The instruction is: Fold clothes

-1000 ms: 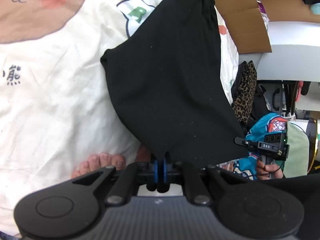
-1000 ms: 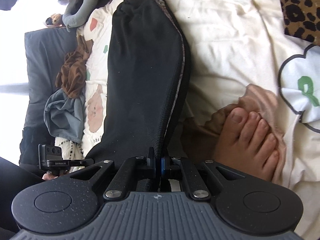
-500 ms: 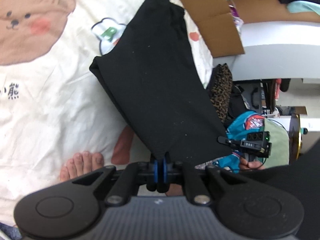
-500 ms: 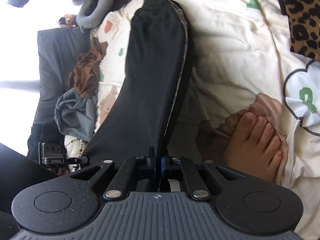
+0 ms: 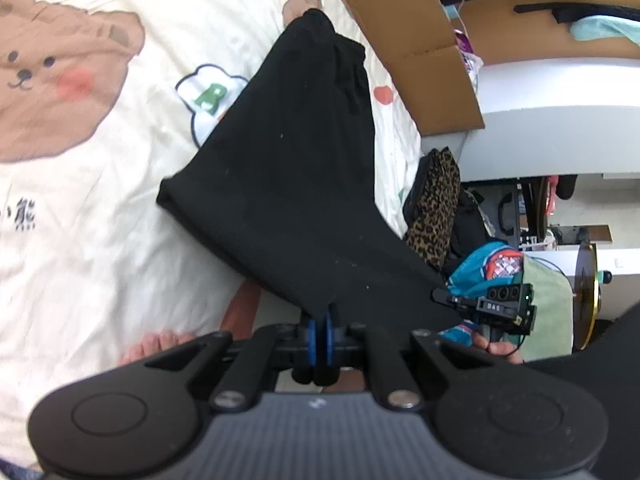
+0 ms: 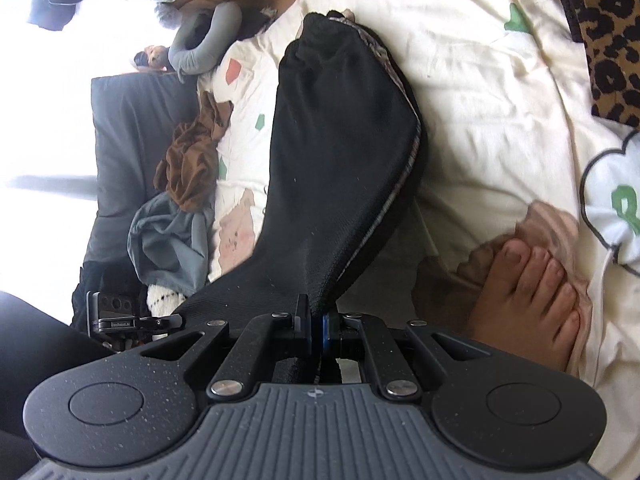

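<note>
Above the bear-print sheet (image 5: 100, 240), both jaws still pinch the black garment (image 5: 288, 184), now lifted higher

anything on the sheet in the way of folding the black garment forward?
Nothing visible does. Both the left gripper and right gripper are shut on the near edge of the black garment. The sheet around it is bare; the leopard-print cloth and the bare foot lie off to the side.
</note>
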The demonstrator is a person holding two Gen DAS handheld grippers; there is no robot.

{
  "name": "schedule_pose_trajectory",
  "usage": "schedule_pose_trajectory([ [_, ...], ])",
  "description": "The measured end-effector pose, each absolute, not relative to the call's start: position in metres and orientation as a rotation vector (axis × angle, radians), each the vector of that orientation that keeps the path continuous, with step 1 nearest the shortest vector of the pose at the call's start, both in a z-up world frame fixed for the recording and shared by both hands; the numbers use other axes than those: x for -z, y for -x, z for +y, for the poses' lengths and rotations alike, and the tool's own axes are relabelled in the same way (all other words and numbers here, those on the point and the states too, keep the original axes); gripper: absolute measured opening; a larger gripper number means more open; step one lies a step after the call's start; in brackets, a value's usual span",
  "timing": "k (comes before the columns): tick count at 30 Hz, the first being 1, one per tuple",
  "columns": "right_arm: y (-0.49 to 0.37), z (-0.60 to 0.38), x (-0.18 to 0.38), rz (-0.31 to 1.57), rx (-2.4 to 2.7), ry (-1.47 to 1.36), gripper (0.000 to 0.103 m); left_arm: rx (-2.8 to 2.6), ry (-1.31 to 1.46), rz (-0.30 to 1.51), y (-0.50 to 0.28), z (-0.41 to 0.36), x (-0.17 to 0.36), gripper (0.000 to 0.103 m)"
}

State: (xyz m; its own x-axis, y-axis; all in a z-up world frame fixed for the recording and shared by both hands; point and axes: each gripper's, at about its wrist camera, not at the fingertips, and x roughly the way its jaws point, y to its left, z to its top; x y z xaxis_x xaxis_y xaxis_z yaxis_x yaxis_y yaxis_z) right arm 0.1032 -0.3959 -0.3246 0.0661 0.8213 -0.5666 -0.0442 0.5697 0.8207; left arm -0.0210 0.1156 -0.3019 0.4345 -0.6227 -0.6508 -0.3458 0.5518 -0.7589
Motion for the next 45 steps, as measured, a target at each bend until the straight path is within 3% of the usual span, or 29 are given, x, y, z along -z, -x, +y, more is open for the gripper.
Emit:
schedule_pose_trajectory([
  [16, -0.166, -0.378, 0.314, 1.249, -0.749, -0.735, 0.003, 0.2, 0.956, 1.033, -0.053, 0.15, 0.29, 0.005],
  [45, -0.305, -0.326, 0.336, 1.193, -0.675, -0.611, 0.003, 0.121, 0.804, 1.004, -0.194, 0.195, 0.331, 0.005],
])
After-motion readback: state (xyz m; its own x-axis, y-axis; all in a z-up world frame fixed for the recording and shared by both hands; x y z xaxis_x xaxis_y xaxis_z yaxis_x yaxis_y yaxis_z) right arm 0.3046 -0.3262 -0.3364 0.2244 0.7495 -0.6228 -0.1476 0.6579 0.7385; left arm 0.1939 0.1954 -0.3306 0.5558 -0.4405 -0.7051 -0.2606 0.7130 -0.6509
